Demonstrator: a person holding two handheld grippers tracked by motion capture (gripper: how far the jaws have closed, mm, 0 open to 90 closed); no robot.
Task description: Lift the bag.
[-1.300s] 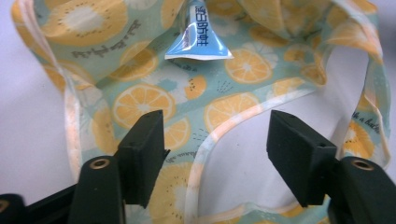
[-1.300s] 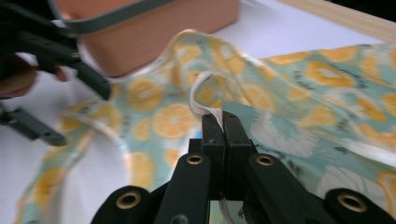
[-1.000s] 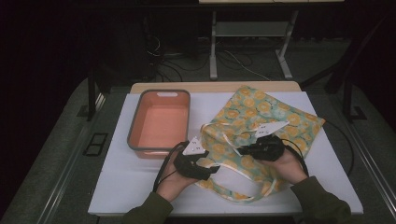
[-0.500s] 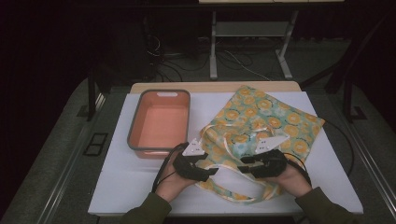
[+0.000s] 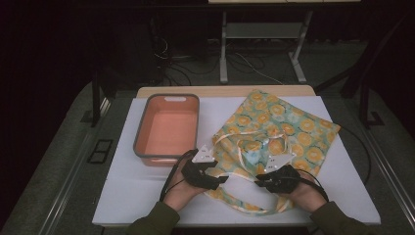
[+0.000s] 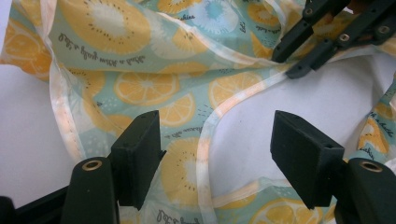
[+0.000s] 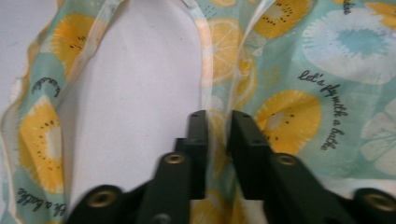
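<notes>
At the bottom of the high view my left gripper [image 5: 222, 179] has its jaws apart over the tote bag's [image 5: 288, 125] edge, pressing nothing. My right gripper [image 5: 258, 182], lower right of centre, has just been closing; its jaws now pinch the bag's pale strap [image 7: 215, 126]. The bag lies flat across the right of the white surface [image 5: 122, 196]. Farther off, upper left, sits the orange tub [image 5: 169, 129].

One citrus-print fabric bag [image 5: 274, 129] at three o'clock, one orange tub [image 5: 169, 128] at ten o'clock, two handheld grippers, left gripper [image 5: 222, 179] and right gripper [image 5: 259, 180], at six o'clock, on one white table [image 5: 122, 196].
</notes>
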